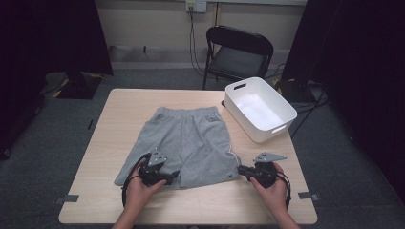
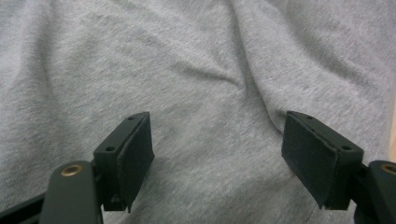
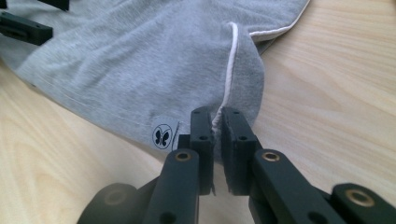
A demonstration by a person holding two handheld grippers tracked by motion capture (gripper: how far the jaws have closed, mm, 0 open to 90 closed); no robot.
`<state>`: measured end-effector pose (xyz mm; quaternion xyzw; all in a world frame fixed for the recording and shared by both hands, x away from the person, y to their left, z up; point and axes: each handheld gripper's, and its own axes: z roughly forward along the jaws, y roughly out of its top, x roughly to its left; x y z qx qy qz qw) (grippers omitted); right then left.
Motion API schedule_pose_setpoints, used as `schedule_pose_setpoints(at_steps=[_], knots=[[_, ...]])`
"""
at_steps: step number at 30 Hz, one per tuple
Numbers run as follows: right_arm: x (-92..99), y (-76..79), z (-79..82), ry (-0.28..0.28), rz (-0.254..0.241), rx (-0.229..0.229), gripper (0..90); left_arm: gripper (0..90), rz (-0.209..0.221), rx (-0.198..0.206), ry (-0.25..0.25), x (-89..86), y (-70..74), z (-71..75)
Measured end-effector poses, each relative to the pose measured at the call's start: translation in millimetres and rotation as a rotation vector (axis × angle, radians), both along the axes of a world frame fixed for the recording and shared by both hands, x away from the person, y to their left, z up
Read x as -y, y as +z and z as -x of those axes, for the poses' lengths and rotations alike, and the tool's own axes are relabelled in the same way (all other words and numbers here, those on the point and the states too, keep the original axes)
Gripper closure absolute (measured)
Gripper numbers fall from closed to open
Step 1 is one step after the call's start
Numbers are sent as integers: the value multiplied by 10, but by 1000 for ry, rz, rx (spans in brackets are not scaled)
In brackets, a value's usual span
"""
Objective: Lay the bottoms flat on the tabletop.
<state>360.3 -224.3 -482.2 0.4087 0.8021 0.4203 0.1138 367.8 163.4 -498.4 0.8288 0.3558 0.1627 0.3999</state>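
A pair of grey shorts (image 1: 191, 143) lies flat on the wooden table (image 1: 119, 124), waistband toward the far side. My right gripper (image 3: 217, 123) is shut on the hem corner of the right leg, pinching the white piping beside a small butterfly label (image 3: 163, 136); in the high view it (image 1: 241, 170) sits at the shorts' near right corner. My left gripper (image 2: 217, 149) hovers open over the grey fabric (image 2: 196, 70) of the left leg, its pads (image 2: 135, 151) wide apart with nothing pressed between them. From above the left gripper (image 1: 173, 175) is at the near hem of the left leg.
A white plastic bin (image 1: 259, 108) stands at the table's far right corner. Behind the table is a black folding chair (image 1: 239, 50). Bare tabletop runs along the left side and the near edge.
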Motion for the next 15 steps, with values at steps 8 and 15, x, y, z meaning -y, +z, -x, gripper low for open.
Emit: schedule_pose_setpoints(at_steps=[8, 15], knots=[[204, 105, 106, -24, -54, -9, 840, 247, 3, 4, 11, -25, 6, 7], [446, 50, 174, -61, -49, -48, 840, 247, -7, 10, 24, -68, 11, 10]])
